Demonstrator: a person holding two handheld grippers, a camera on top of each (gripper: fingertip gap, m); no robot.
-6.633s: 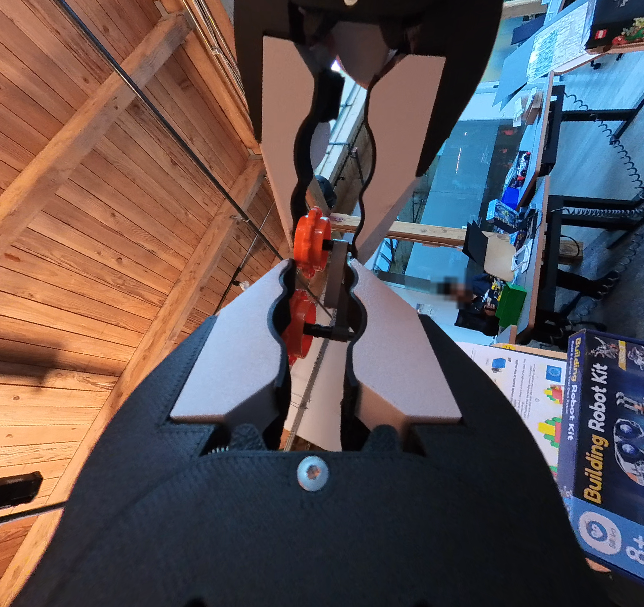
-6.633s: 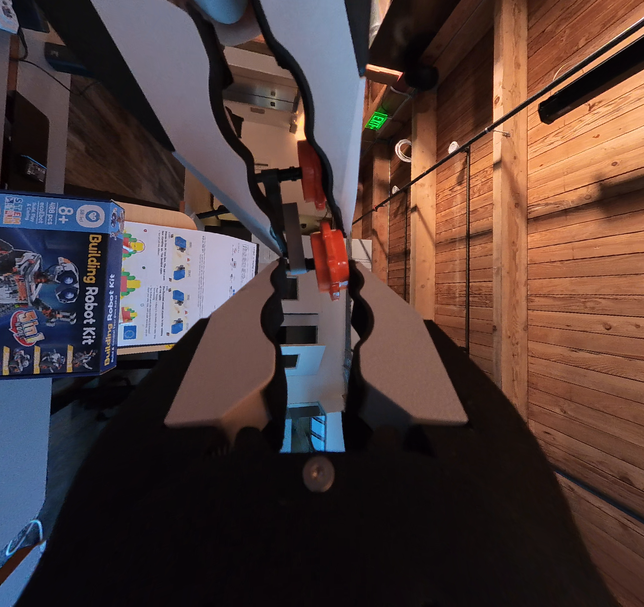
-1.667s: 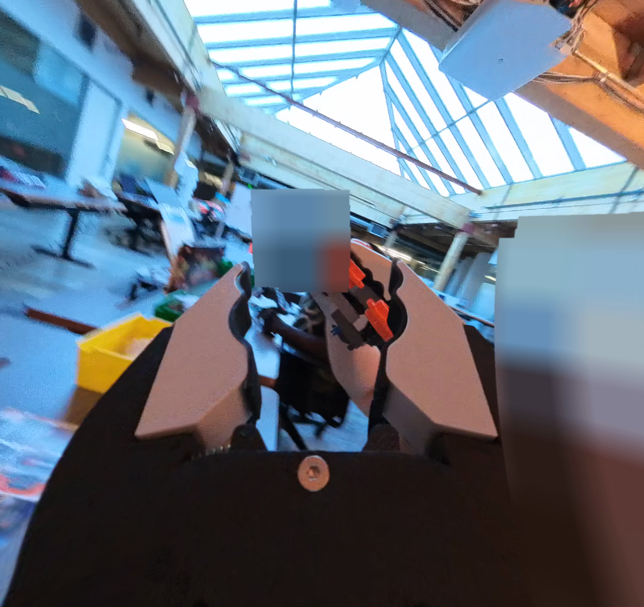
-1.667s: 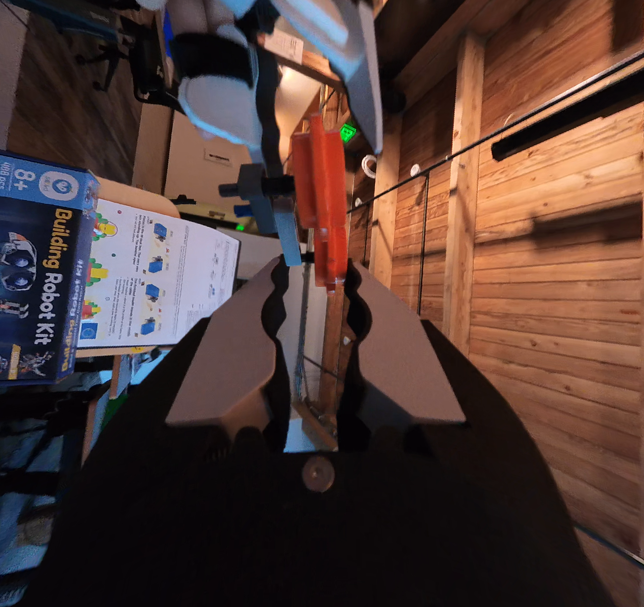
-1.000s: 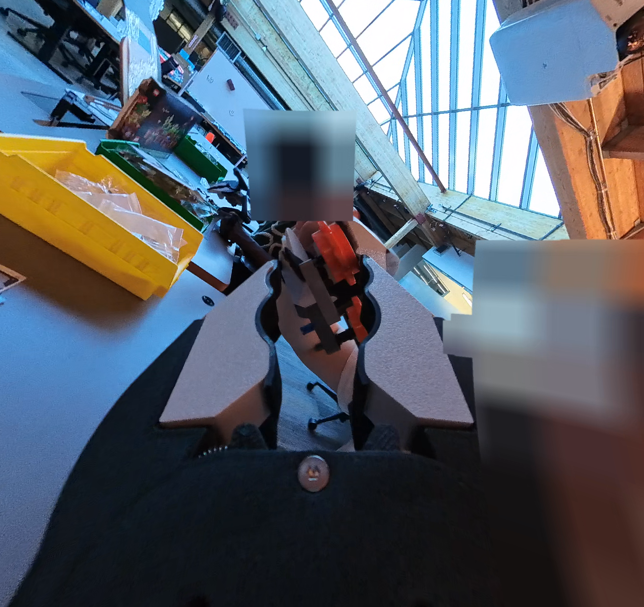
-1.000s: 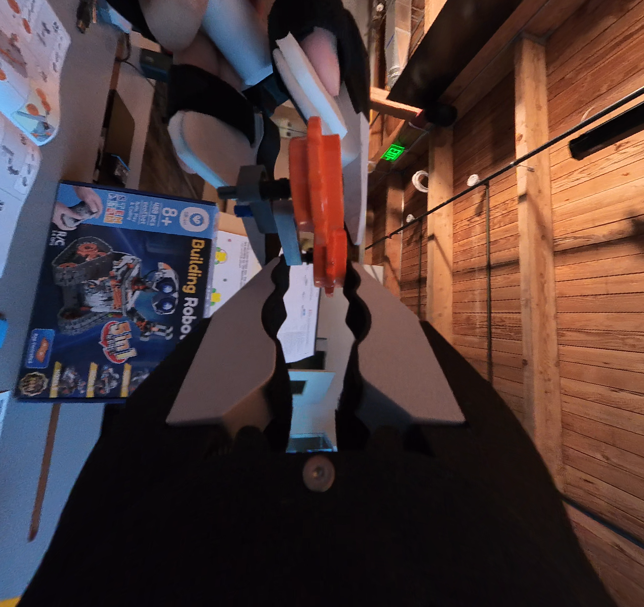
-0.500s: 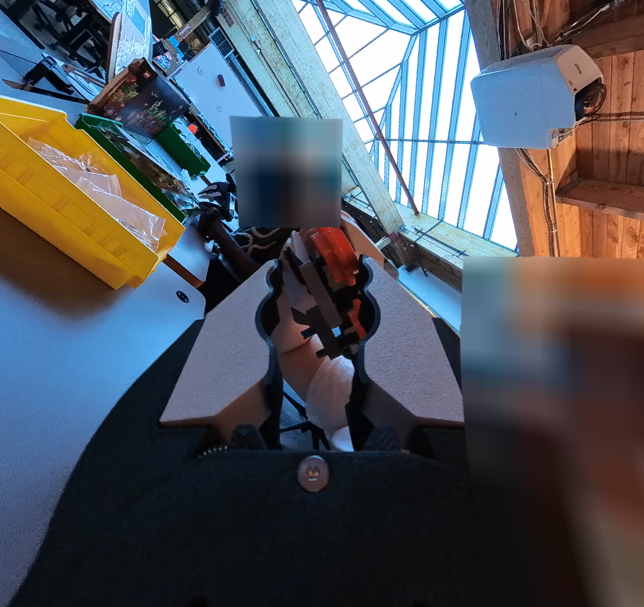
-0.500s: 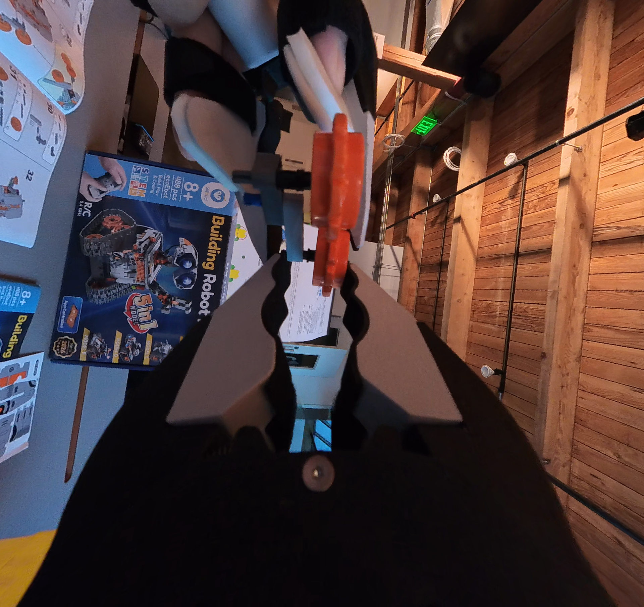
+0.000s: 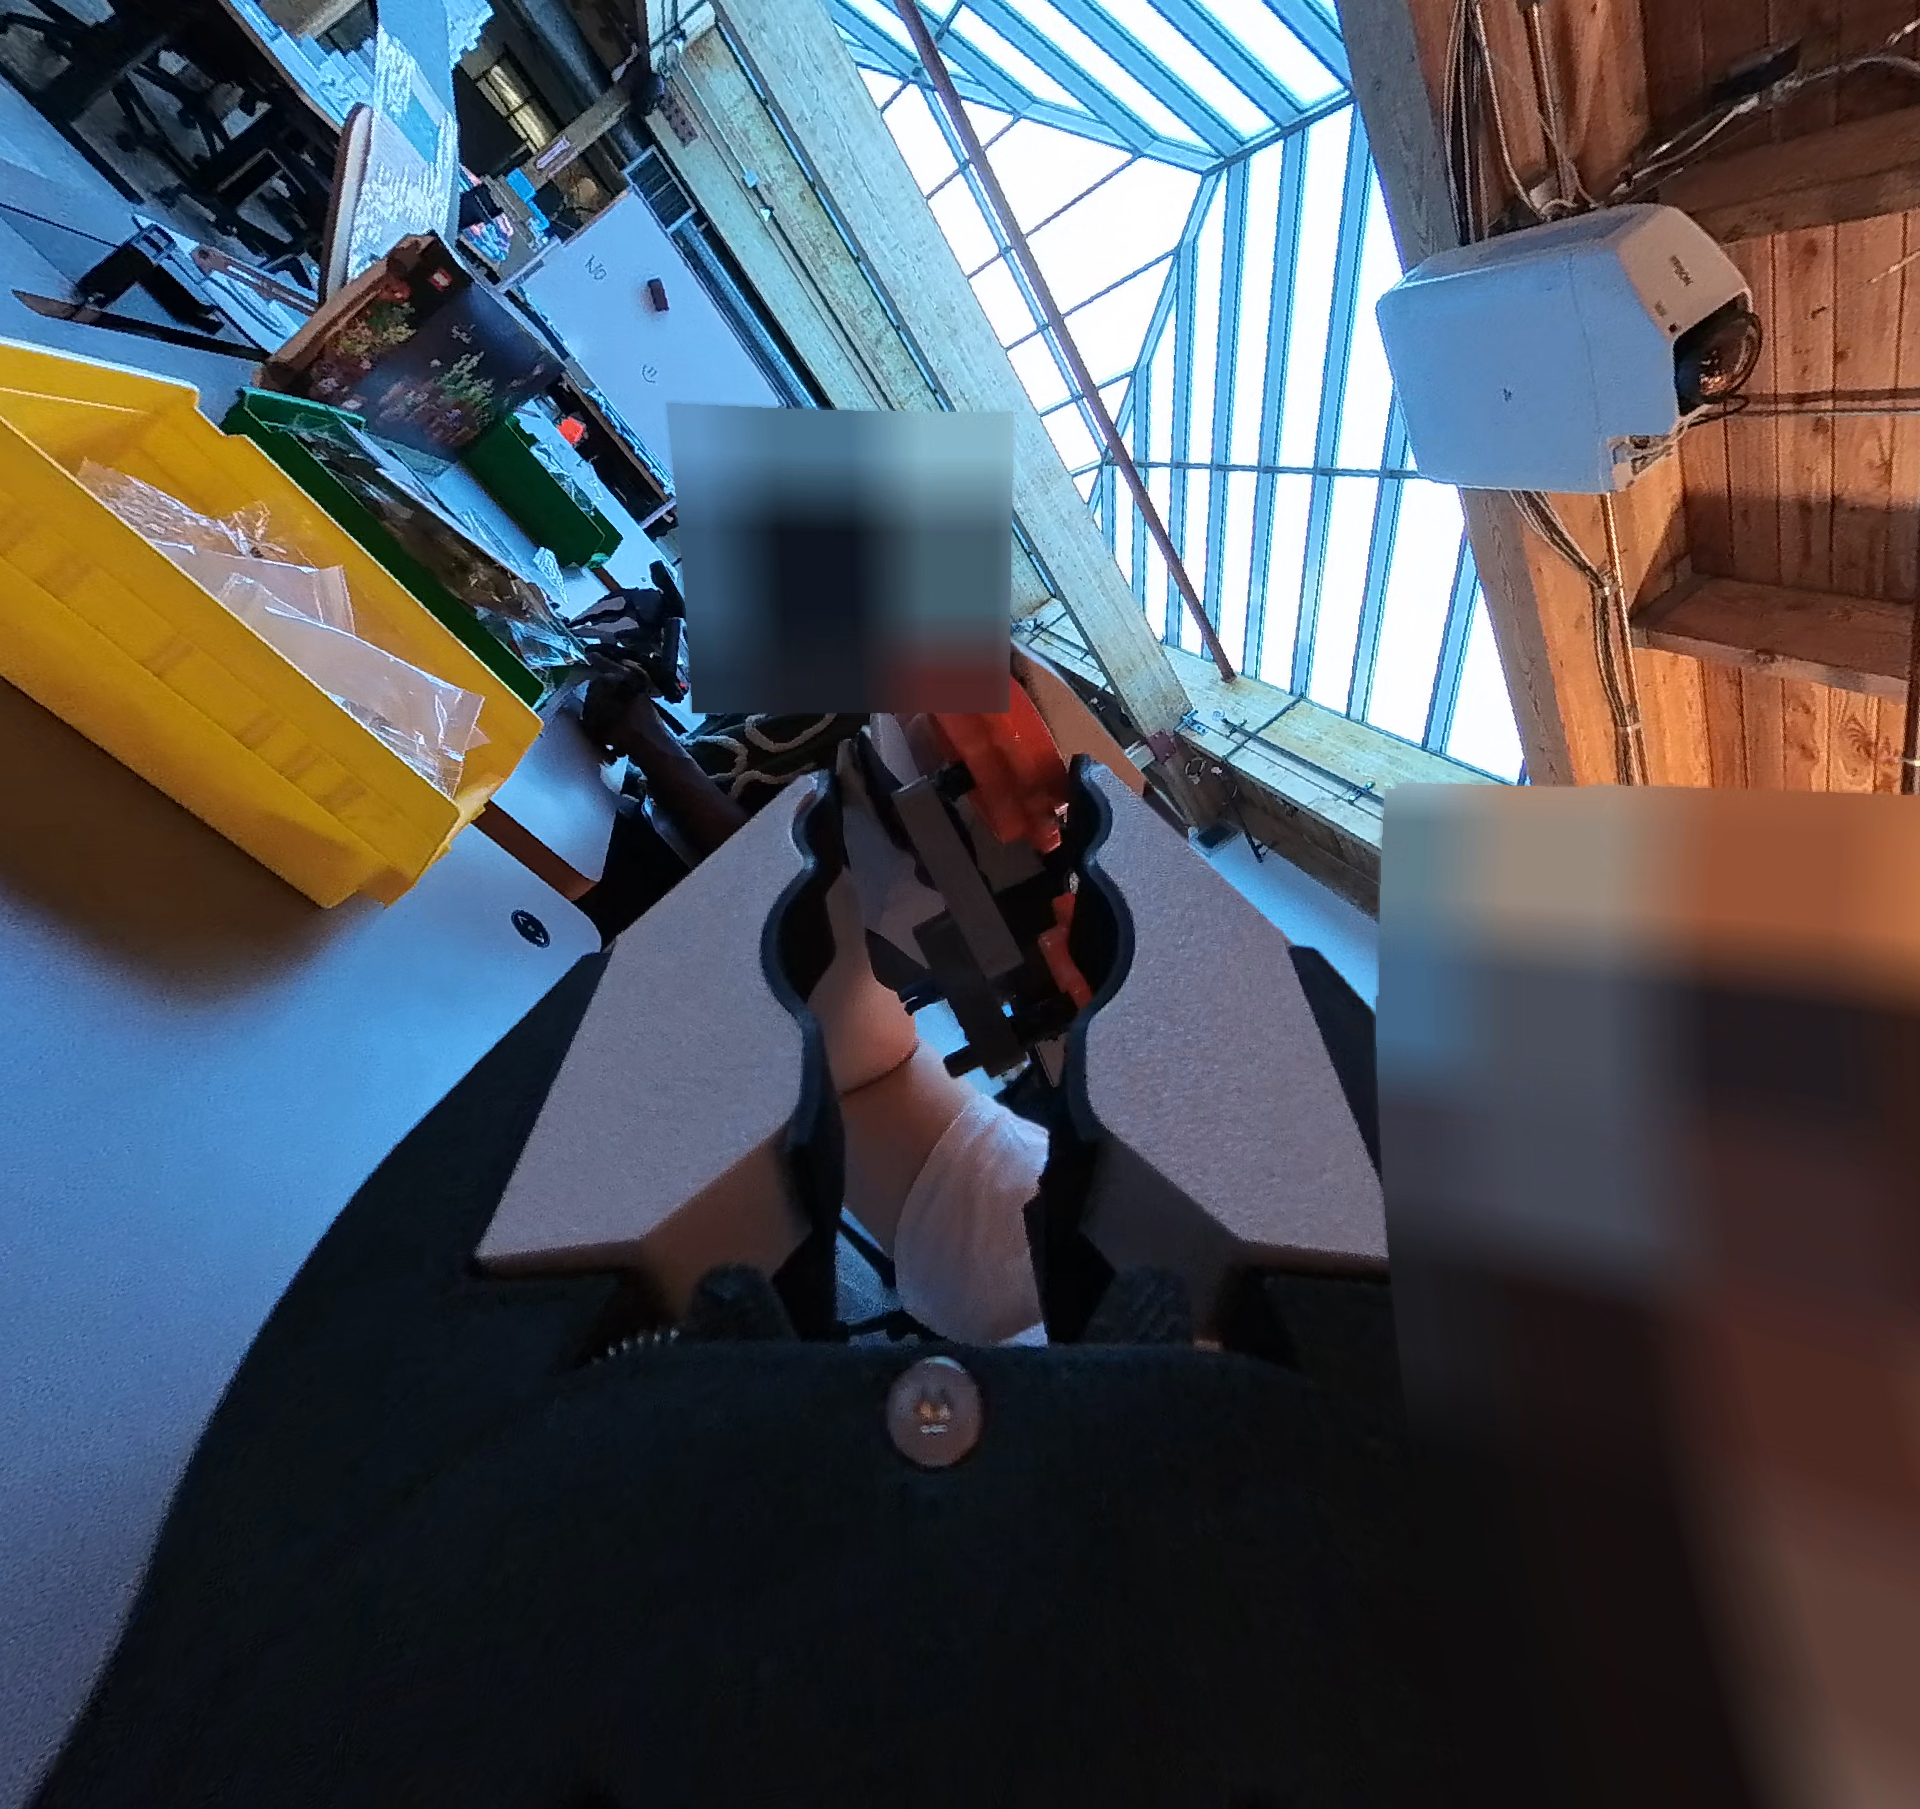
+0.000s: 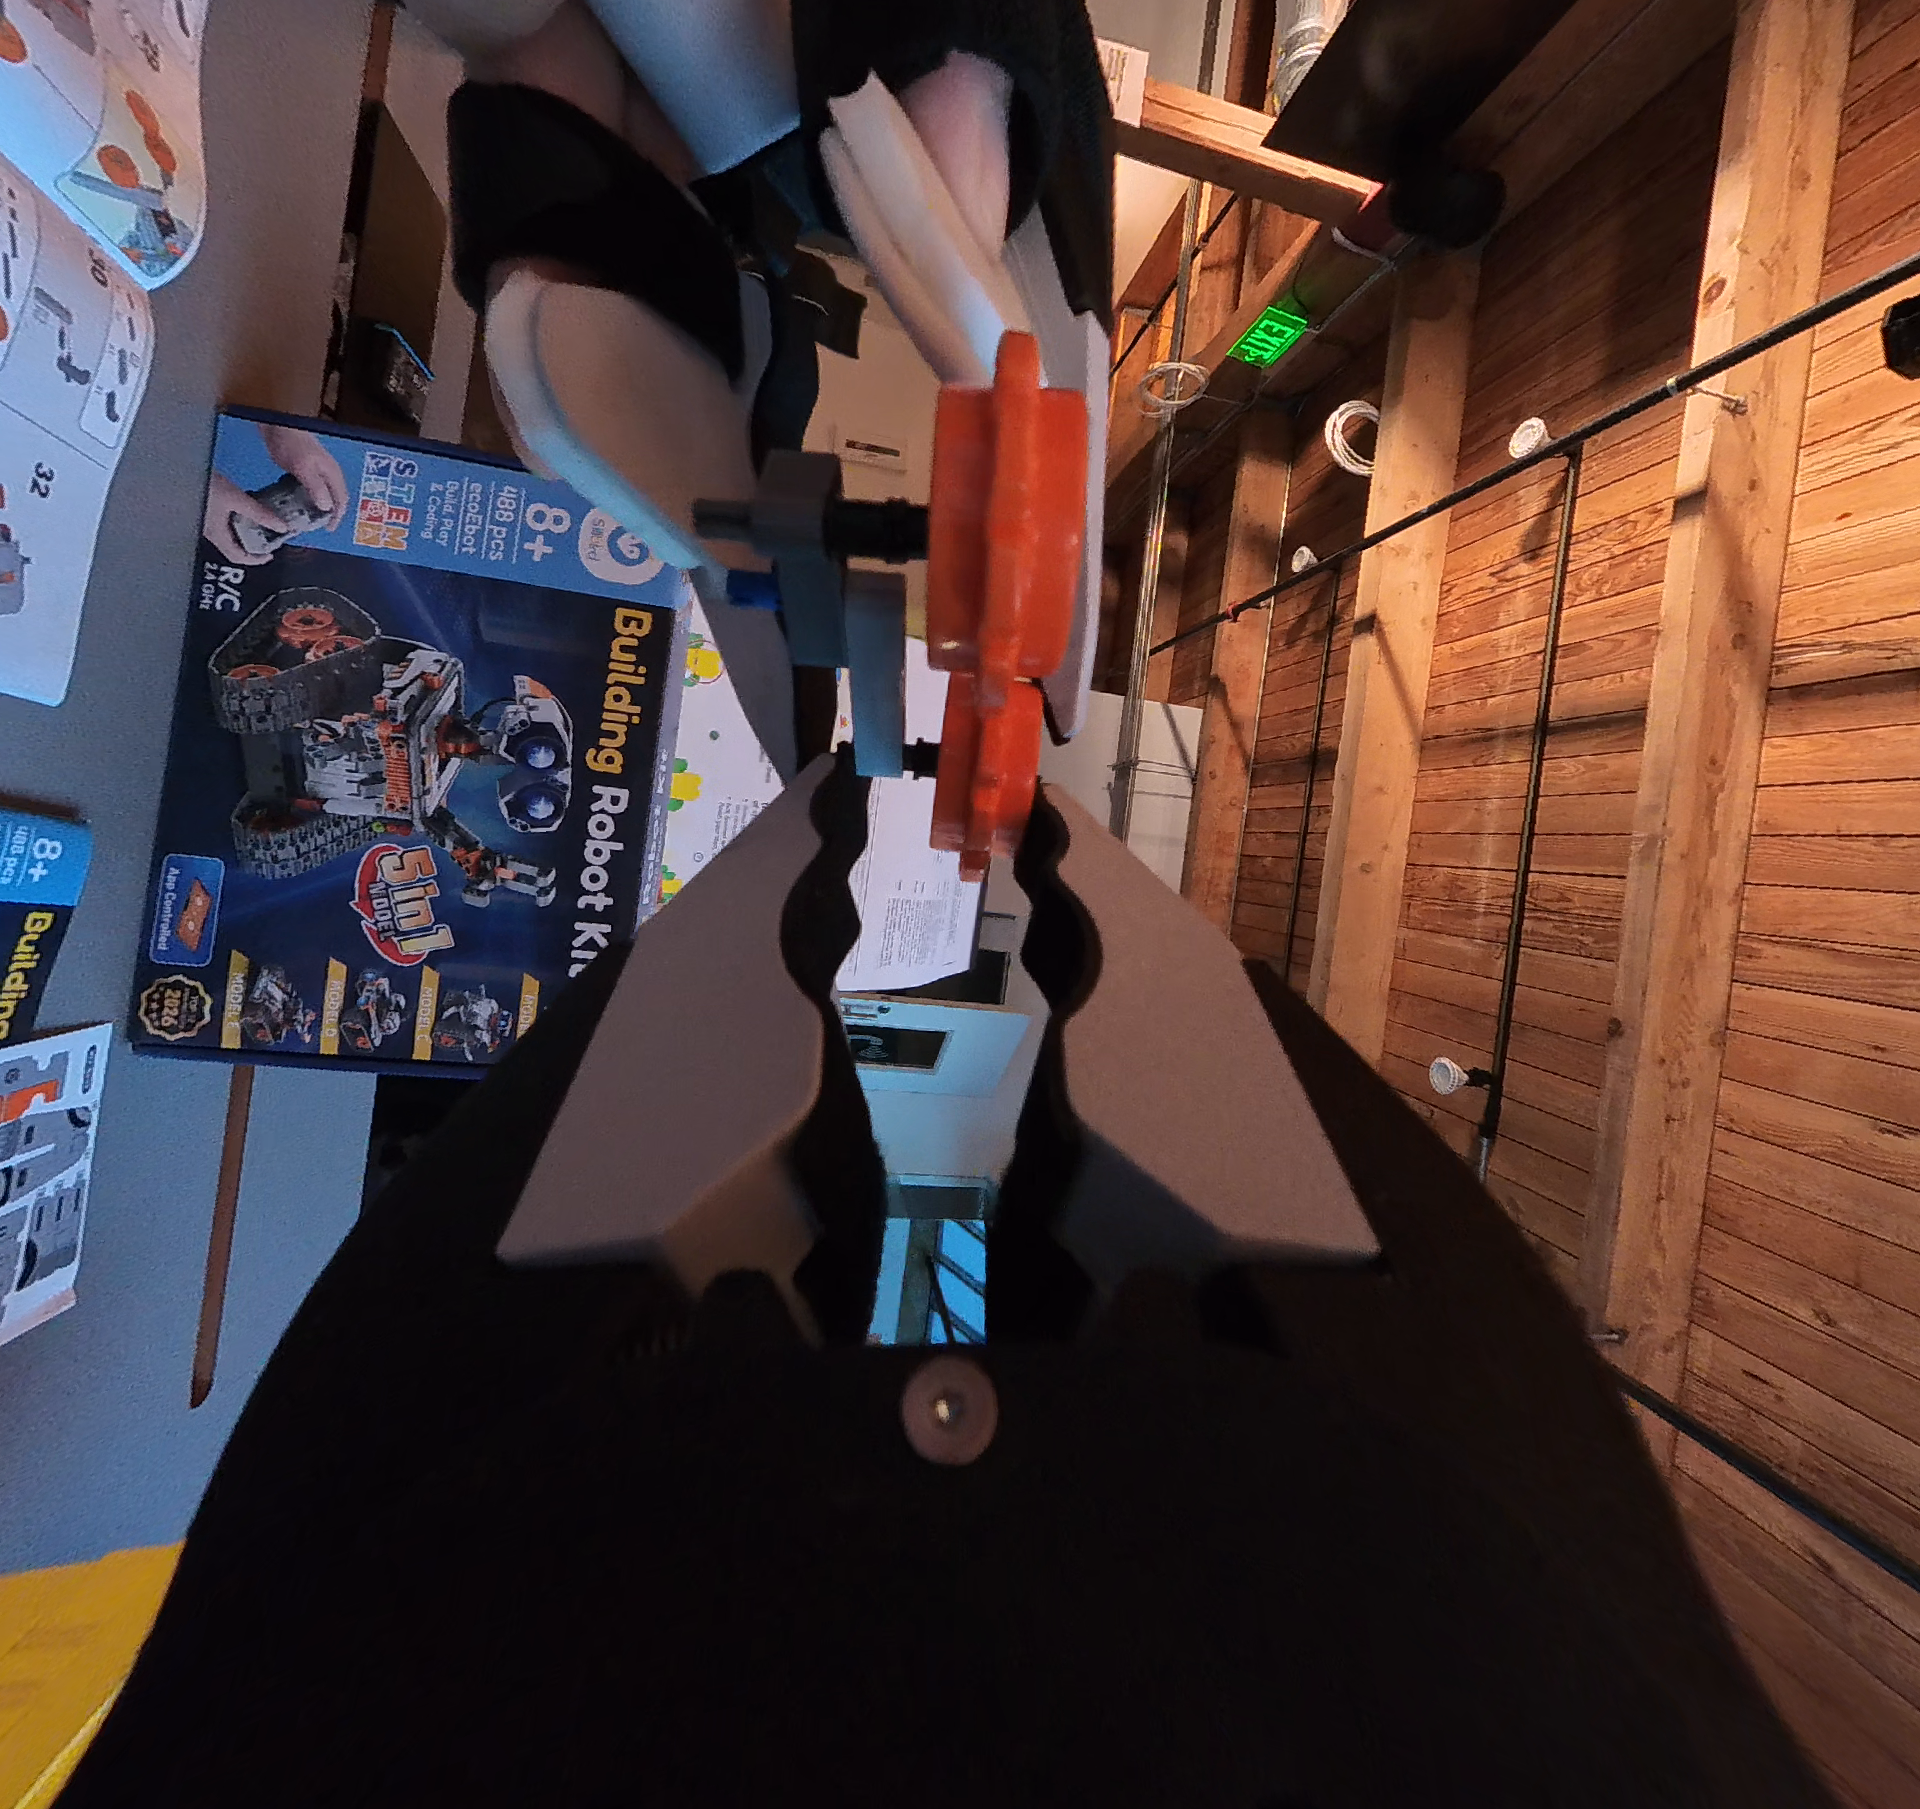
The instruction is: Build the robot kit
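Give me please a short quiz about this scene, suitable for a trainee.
1. True or false: the yellow bin holds clear plastic bags.
2. The gears on the grey beam are: A green, B orange, C blue.
3. How many gears show in the right wrist view?
Key: 1 true; 2 B; 3 two.

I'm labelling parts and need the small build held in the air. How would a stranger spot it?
In the right wrist view, start at the big blue kit box on the grey table. Just right of it, beyond the right hand-held gripper, hangs a small grey beam assembly. Its two orange gears mark it.
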